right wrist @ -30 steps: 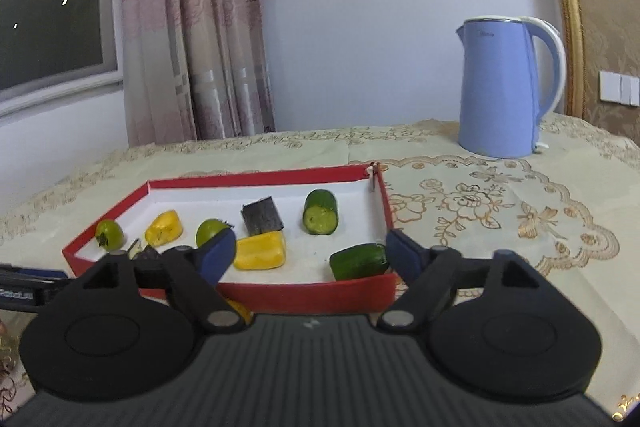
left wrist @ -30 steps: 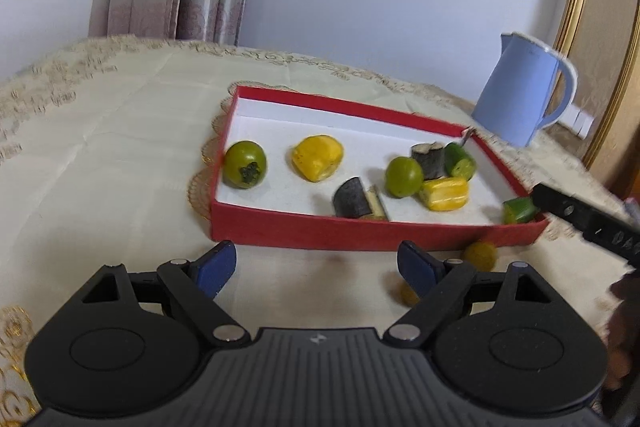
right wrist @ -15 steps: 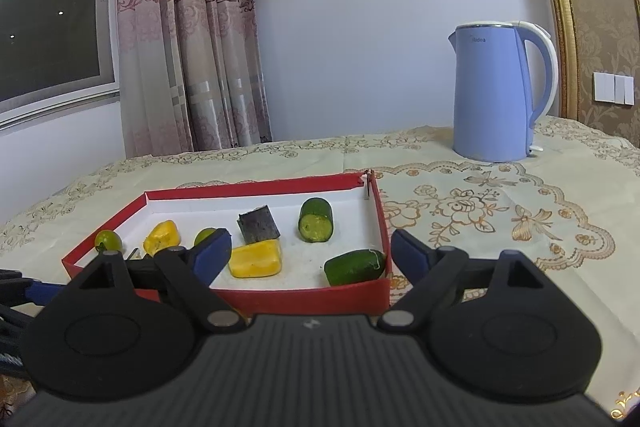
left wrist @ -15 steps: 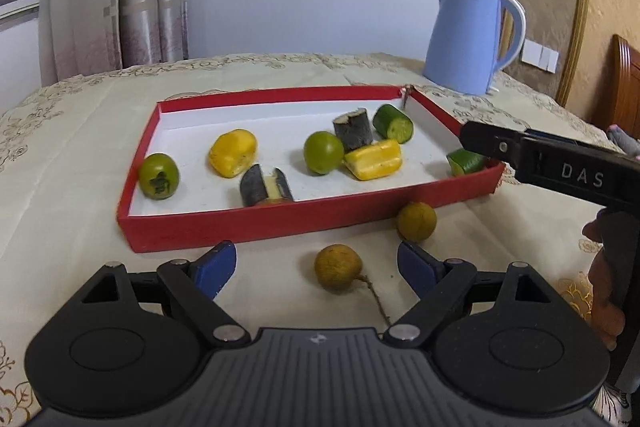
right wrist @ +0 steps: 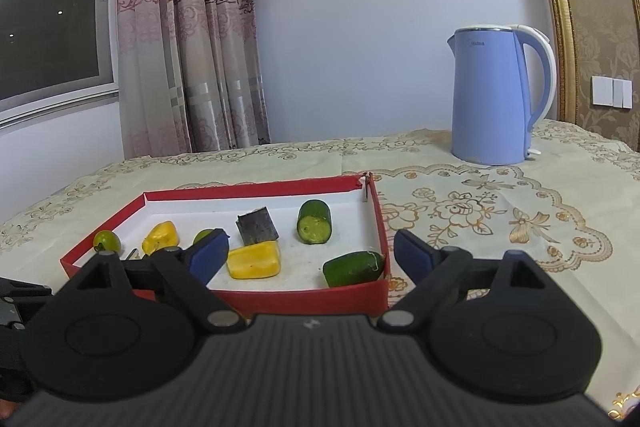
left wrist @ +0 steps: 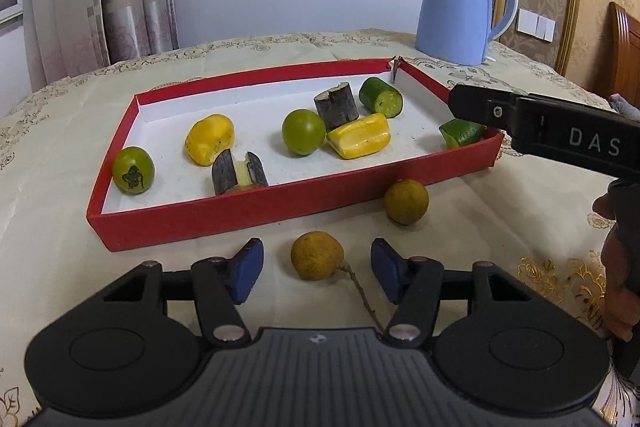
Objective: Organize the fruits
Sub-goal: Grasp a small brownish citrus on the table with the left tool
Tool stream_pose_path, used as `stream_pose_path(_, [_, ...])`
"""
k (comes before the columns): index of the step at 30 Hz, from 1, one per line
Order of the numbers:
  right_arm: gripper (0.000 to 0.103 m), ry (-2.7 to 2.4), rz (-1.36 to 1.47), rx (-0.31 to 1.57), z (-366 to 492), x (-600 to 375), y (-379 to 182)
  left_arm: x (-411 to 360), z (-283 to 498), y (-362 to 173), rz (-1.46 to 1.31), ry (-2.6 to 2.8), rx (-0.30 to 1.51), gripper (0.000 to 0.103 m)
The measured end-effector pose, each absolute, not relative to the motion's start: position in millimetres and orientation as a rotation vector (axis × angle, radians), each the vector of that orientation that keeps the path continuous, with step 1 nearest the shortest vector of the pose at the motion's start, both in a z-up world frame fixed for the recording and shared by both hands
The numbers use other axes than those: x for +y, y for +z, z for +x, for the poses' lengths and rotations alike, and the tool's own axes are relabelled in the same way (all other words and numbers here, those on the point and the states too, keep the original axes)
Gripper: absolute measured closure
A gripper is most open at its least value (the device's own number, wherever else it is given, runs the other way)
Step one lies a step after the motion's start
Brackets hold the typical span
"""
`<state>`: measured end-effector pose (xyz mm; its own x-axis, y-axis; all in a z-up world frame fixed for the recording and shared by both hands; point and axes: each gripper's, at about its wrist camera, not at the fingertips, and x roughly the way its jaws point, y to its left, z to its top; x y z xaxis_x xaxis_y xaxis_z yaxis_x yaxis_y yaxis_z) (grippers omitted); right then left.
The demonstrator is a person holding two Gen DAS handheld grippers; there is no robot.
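**Two brown fruits wait outside the red box**

The left gripper [left wrist: 317,271] has its jaws wide apart, holding nothing. A round brown fruit [left wrist: 317,255] lies on the desk [left wrist: 48,211] between the blue pads, touching neither. Its thin stem [left wrist: 362,293] points back toward the gripper and a bit right. A second brown fruit [left wrist: 406,201] sits just beside the red box [left wrist: 240,215], at its near wall.

In the box are a green tomato [left wrist: 133,169] at the left end, a yellow piece [left wrist: 209,139], a split dark piece [left wrist: 238,173], a green ball [left wrist: 303,131], a yellow block [left wrist: 359,136] lying sideways, a dark stump [left wrist: 335,105] standing up, a cucumber piece [left wrist: 380,97] with its cut end facing near and right, and a green piece [left wrist: 461,133] in the near right corner.

The right gripper [right wrist: 311,254] is also wide and holds nothing, above the box's near wall. Its side [left wrist: 560,131] reads "DAS".

A blue kettle [right wrist: 496,99] stands near the far edge of the desk. The small word on it is too blurry to read.
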<state>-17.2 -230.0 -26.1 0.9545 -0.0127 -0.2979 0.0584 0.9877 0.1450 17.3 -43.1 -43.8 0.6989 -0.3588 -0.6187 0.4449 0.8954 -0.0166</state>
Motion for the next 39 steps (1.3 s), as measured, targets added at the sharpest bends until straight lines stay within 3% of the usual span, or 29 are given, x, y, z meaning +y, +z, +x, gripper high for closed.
stream_pose_path(1, [0.013, -0.037, 0.153, 0.301, -17.3, -230.0, -26.0, -43.0, 17.2, -44.1, 0.138, -0.449, 0.658, 0.046])
stream_pose_path(4, [0.013, -0.038, 0.153, 0.302, -17.4, -230.2, -25.9, -43.5, 17.7, -43.7, 0.137, -0.441, 0.652, 0.071])
stream_pose_path(34, [0.012, -0.002, 0.170, 0.368, -11.9, -230.0, -30.5, -14.3, 18.0, -42.4, 0.066, -0.395, 0.648, 0.072])
stream_pose_path(39, [0.012, 0.000, 0.171, 0.373, -10.4, -230.6, -31.0, -12.8, 18.8, -43.1, 0.055, -0.402, 0.637, 0.078])
